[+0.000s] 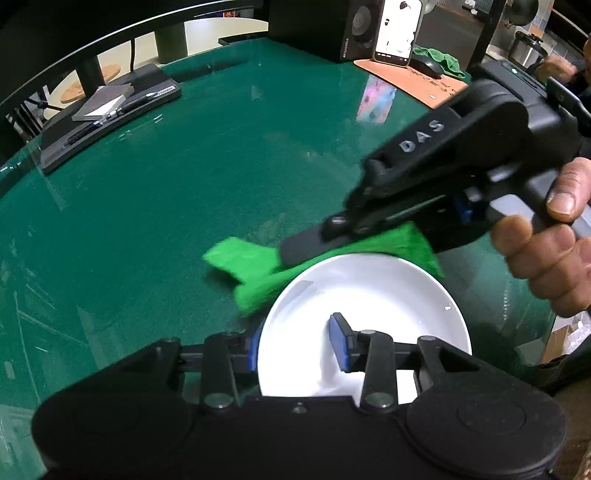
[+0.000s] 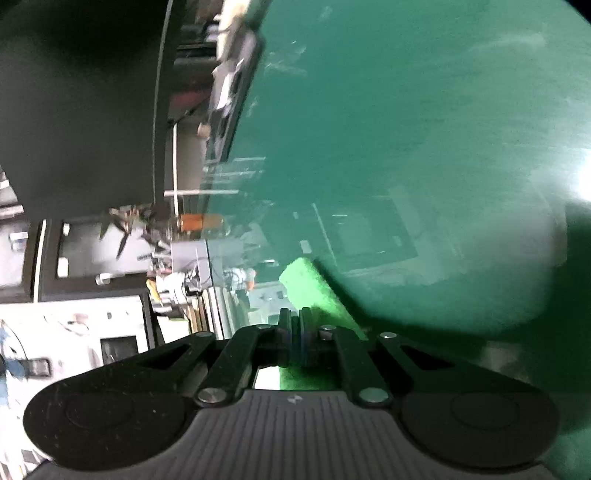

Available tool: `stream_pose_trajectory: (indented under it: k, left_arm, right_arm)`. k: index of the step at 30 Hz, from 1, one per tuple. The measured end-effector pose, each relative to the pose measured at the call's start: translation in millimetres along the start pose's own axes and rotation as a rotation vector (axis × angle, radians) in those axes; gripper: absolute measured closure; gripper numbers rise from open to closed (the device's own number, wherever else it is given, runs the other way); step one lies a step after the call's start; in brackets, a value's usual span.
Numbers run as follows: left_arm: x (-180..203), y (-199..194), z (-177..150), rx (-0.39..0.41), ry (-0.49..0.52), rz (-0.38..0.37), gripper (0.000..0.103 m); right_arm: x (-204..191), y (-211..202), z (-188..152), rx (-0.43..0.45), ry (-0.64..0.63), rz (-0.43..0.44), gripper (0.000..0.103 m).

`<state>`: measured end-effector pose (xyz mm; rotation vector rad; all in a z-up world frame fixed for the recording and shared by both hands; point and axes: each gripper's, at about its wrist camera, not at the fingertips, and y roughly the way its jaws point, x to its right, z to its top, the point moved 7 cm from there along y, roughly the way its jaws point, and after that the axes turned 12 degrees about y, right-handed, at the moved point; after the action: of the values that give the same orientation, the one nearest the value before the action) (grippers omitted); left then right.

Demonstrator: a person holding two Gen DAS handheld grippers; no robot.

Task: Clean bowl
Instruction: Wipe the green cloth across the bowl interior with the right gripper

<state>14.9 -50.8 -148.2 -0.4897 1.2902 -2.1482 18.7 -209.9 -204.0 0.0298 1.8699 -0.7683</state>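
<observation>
A white bowl [image 1: 369,295] sits on the green glass table. My left gripper [image 1: 299,345] is shut on the bowl's near left rim, one blue pad [image 1: 340,341] inside the bowl and the other outside. My right gripper [image 1: 291,254] comes in from the right, held by a hand, and is shut on a bright green cloth [image 1: 255,273] that hangs over the bowl's far rim. In the right wrist view the right gripper [image 2: 295,332] is shut on the green cloth [image 2: 310,284], with the table beyond it; the bowl does not show there.
A black tray with a notepad and pens [image 1: 107,110] lies at the table's far left. A speaker [image 1: 332,29], a phone [image 1: 397,31], a mouse on a brown mat [image 1: 428,66] and another green cloth [image 1: 443,61] stand at the far right.
</observation>
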Motion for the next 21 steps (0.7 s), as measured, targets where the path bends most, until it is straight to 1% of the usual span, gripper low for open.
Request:
stream_pose_trajectory:
  k: [2, 4, 8, 9, 12, 16, 17, 19, 21]
  left_arm:
    - [0, 0, 0, 0.001, -0.002, -0.011, 0.067]
    - [-1, 0, -1, 0.003, -0.007, -0.021, 0.067]
    - [-4, 1, -3, 0.011, -0.022, -0.044, 0.066]
    - [-4, 1, -2, 0.011, -0.013, -0.043, 0.066]
    - [-2, 2, -1, 0.008, 0.001, -0.038, 0.064]
    - [1, 1, 0, 0.001, 0.009, -0.037, 0.064]
    - [1, 1, 0, 0.002, 0.010, -0.040, 0.063]
    - [3, 2, 1, 0.004, 0.015, -0.049, 0.061]
    - [4, 3, 1, 0.009, 0.015, -0.057, 0.060]
  right_arm:
    - [0, -3, 0, -0.005, -0.002, 0.003, 0.097]
    - [7, -16, 1, -0.001, 0.024, 0.011, 0.097]
    - [26, -47, -1, 0.011, 0.065, -0.019, 0.097]
    - [27, -48, -2, 0.012, 0.074, -0.019, 0.097]
    - [25, -37, 0, 0.016, 0.075, -0.026, 0.097]
    - [4, 6, 1, -0.020, 0.015, -0.020, 0.097]
    - [0, 11, 1, -0.026, 0.001, -0.024, 0.097]
    - [-2, 12, 0, -0.033, -0.010, -0.030, 0.097]
    - [2, -3, 0, -0.025, 0.001, -0.027, 0.097]
